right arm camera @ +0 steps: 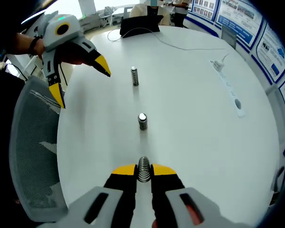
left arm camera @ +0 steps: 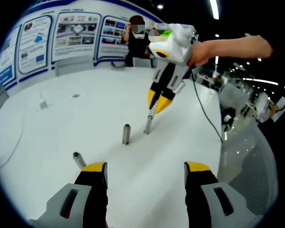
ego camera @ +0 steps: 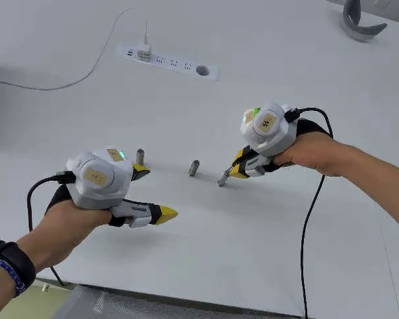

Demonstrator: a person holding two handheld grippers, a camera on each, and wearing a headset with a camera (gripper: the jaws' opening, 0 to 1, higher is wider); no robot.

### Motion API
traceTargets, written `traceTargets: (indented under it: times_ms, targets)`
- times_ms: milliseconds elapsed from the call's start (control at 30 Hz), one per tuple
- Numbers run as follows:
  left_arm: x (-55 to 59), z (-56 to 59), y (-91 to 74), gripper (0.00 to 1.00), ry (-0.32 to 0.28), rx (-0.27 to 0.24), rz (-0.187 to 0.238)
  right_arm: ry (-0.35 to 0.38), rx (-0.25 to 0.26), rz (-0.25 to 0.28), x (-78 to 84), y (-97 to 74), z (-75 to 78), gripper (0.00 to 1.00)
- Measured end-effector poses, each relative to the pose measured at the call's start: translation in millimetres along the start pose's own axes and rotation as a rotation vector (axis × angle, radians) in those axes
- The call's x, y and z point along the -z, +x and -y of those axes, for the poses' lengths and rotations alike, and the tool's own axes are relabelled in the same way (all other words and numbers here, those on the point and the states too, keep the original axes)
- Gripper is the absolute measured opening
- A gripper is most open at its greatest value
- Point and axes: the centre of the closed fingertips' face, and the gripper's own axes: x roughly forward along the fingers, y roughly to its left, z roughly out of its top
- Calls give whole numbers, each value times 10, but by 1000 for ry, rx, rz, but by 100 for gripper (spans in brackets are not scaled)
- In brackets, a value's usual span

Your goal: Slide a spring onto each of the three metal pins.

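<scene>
My right gripper is shut on a small steel spring, which slants down to the white table. In the left gripper view that spring hangs from the right gripper right over a grey pin; I cannot tell how far it is over the pin. Two more upright pins, both ribbed as if coils sit on them, stand to the left: a middle pin and a far-left pin. My left gripper is open and holds nothing, just in front of the far-left pin.
A white power strip with a plugged cable lies at the back. A grey curved object is at the far right corner. A black cable trails from the right gripper. A mesh chair stands by the table's edge.
</scene>
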Motion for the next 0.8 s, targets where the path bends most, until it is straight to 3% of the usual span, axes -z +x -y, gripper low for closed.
traceTargets:
  times_ms: [800]
  targets:
    - [18, -18, -8, 66, -1, -1, -5, -10, -3, -1, -41, 130, -15, 12]
